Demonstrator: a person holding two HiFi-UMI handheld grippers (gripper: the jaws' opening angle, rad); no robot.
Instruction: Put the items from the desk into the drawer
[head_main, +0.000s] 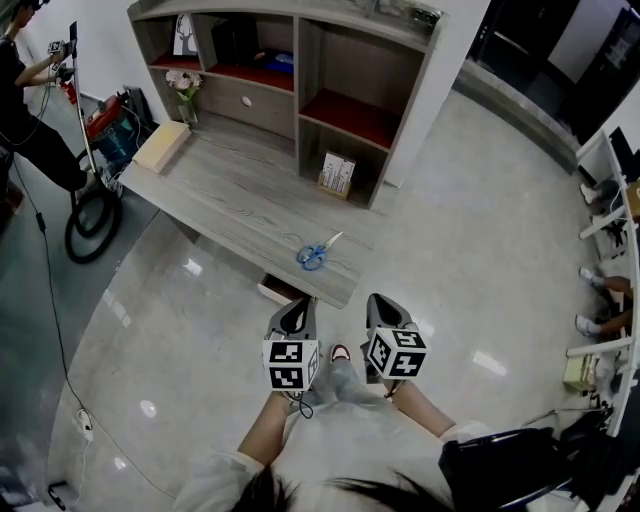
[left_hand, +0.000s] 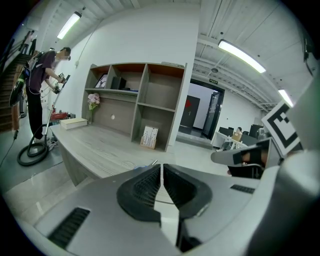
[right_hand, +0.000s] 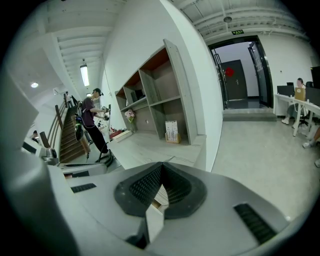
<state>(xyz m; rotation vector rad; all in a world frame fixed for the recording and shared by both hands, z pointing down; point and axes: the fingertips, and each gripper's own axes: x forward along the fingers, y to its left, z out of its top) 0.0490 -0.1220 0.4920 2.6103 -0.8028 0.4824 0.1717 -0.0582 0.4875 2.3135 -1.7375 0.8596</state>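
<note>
Blue-handled scissors (head_main: 313, 252) lie on the grey wooden desk (head_main: 230, 195) near its front right corner. A tan flat box (head_main: 160, 146) rests at the desk's far left end, and a vase of flowers (head_main: 186, 95) stands beside it. Something pale, perhaps a drawer (head_main: 277, 290), pokes out under the desk's front edge. My left gripper (head_main: 298, 303) and right gripper (head_main: 383, 300) hang side by side in front of the desk, short of the scissors. Both are shut and hold nothing. In the left gripper view the jaws (left_hand: 161, 169) meet with the desk (left_hand: 95, 145) beyond; the right gripper (right_hand: 161, 172) shows the same.
A shelf unit (head_main: 300, 70) stands on the desk's back, with a printed box (head_main: 337, 174) in its lower compartment and a knobbed drawer front (head_main: 245, 100). A person (head_main: 20, 100) works at far left beside a red machine (head_main: 105, 125) and hoses on the floor.
</note>
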